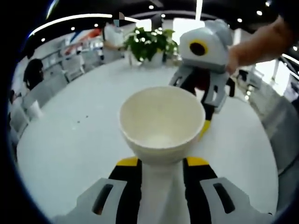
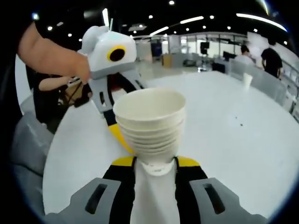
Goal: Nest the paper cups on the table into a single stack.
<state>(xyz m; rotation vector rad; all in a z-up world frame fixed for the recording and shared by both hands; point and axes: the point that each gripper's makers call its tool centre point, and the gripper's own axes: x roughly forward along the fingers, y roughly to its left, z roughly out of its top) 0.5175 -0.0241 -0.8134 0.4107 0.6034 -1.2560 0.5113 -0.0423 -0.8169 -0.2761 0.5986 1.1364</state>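
Note:
A single white paper cup (image 1: 161, 123) is held in my left gripper (image 1: 162, 162), which is shut on its lower part, mouth facing away from the camera. My right gripper (image 2: 155, 161) is shut on a stack of several nested white cups (image 2: 150, 126). Both are held above the white table (image 1: 79, 140). Each gripper appears in the other's view just behind the held cups: the right gripper (image 1: 204, 129) with a hand on it, and the left gripper (image 2: 119, 135), also held by a hand. Another lone white cup (image 2: 246, 80) stands near the table's far edge.
A potted plant (image 1: 148, 44) stands at the far side of the table. Grey chairs (image 2: 28, 140) ring the table edge. A small white object (image 1: 33, 109) stands at the left edge. People (image 2: 271, 58) stand in the background of the office.

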